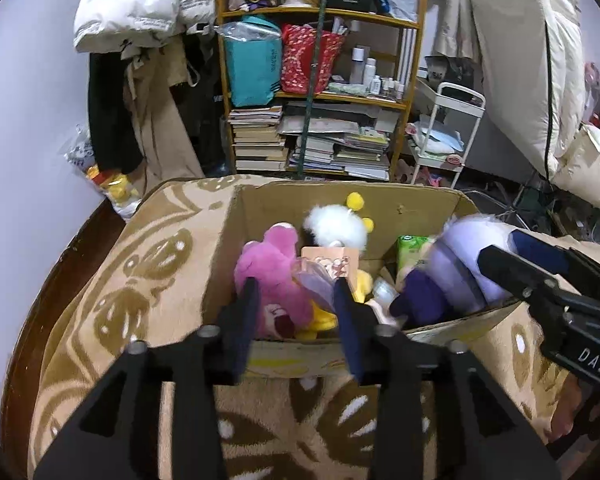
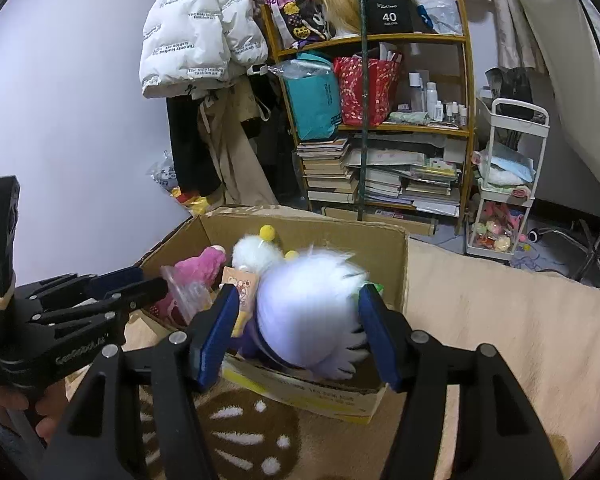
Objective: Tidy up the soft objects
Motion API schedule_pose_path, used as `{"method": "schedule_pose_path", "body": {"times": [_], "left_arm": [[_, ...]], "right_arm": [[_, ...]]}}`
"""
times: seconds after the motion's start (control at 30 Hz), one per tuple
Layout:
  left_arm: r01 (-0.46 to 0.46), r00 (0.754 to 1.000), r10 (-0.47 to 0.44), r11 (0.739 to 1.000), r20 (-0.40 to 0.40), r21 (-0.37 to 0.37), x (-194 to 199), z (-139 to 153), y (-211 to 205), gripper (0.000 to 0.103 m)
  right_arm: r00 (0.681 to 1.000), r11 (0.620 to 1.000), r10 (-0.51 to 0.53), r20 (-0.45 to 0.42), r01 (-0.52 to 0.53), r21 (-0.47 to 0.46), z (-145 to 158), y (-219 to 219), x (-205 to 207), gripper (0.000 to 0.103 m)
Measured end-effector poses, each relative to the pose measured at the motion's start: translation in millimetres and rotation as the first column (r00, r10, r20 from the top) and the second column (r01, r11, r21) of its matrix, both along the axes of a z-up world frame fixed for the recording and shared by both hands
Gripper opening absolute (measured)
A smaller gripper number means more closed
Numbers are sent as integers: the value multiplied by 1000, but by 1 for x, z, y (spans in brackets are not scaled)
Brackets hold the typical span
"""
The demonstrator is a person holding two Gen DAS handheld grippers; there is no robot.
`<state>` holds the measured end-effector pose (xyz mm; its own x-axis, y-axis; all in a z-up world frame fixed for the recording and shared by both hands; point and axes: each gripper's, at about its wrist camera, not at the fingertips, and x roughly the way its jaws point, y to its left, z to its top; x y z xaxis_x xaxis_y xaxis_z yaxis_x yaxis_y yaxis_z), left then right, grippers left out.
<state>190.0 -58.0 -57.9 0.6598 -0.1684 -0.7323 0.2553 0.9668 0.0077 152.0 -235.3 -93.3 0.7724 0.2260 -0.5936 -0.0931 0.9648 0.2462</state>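
Right gripper (image 2: 298,326), black-framed with blue pads, stands spread around a white-and-lavender long-pile plush toy (image 2: 312,316) at the near right of an open brown corrugated cardboard box (image 2: 396,264); whether the pads touch the fur cannot be told, since the toy is motion-blurred. The plush appears light, soft and highly compressible. Its shaggy pile would likely slide between the pads, so a hold across the firmer stuffed body, below the loose tufts, seems safest. A dark purple limb shows at its lower edge in the left wrist view.

Left gripper (image 1: 296,304), with its jaws apart and pinching nothing, hovers over the box's near rim above a pink short-pile plush toy (image 1: 268,272), rounded and dense-looking. Beside the pink toy lie a crinkled clear plastic wrapper (image 1: 316,280), slippery and shapeless, and a flat printed card (image 1: 332,260). Behind them sits a white fluffy round plush with yellow pom-poms (image 1: 336,224). A green soft-pack of tissues (image 1: 412,248) leans against the far right wall of the box.

The box rests on a beige-and-brown patterned fleece blanket (image 1: 172,264), thick and yielding. Beyond stands a cluttered wooden bookshelf (image 1: 320,92).
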Motion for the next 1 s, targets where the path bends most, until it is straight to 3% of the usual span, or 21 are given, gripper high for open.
{"method": "schedule_pose_path", "body": {"times": [0.07,0.27,0.33,0.4,0.6,1.0], "left_arm": [[-4,1000,4,1000,7,5,-3,2,2,49],[-12,999,12,1000,36,11,-17,15,9,57],[-20,999,19,1000,43,10,-22,20,12,70],[-25,997,25,1000,67,10,-29,26,15,76],[-21,993,17,999,118,31,-57,44,22,79],[-13,976,1,998,216,54,-119,72,34,89]], "right_arm": [[1000,1000,-18,11,18,-1,2,-2,-4,81],[998,999,-53,35,52,15,14,-9,-15,85],[997,998,-65,43,64,18,19,-11,-21,94],[995,997,-77,60,77,12,25,-12,-28,95],[992,996,-82,98,86,-38,43,-8,-51,103],[983,992,-64,172,82,-98,79,4,-108,103]]}}
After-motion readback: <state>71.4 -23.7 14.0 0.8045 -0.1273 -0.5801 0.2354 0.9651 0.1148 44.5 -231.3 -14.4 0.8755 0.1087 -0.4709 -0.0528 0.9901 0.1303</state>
